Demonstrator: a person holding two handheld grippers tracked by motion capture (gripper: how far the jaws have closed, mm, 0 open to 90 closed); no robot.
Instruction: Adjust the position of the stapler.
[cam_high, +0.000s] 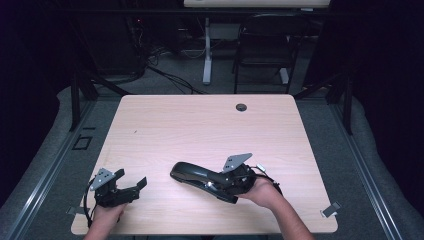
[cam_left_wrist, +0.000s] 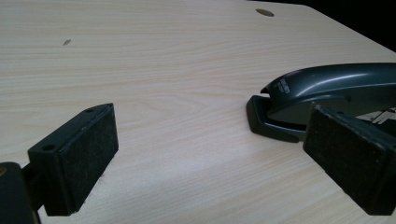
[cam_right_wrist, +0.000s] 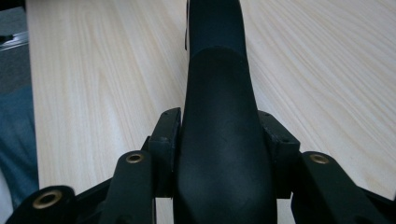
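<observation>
A person at a light wooden table (cam_high: 210, 125) holds a claw in each hand. The right claw (cam_high: 220, 184) is clamped on a dark stapler (cam_high: 192, 176), gripping it near its rear end. In the right gripper view the two black jaws press against either side of the stapler's (cam_right_wrist: 219, 140) rounded body, which runs straight away from the camera over the pale wood. In the high view the stapler lies low over the table, towards the near edge and a little right of the middle, with its nose pointing left and slightly away from the person. Whether its base rests on the wood or hangs just above it cannot be told.

The left claw (cam_high: 132, 186) stands wide open with nothing between its jaws. It sits near the table's front left corner, well to the left of the stapler, and its jaws point right, towards the stapler's nose. In the left gripper view the padded fingers (cam_left_wrist: 84, 158) are spread far apart, and the front of the stapler (cam_left_wrist: 322, 93) shows past the right-hand one, with bare wood between the claw and the stapler.

A small round grommet hole (cam_high: 241, 107) lies in the table near the far edge, well beyond the stapler. A folding chair (cam_high: 265, 47) stands on the floor past the far edge, farther from the stapler again.
</observation>
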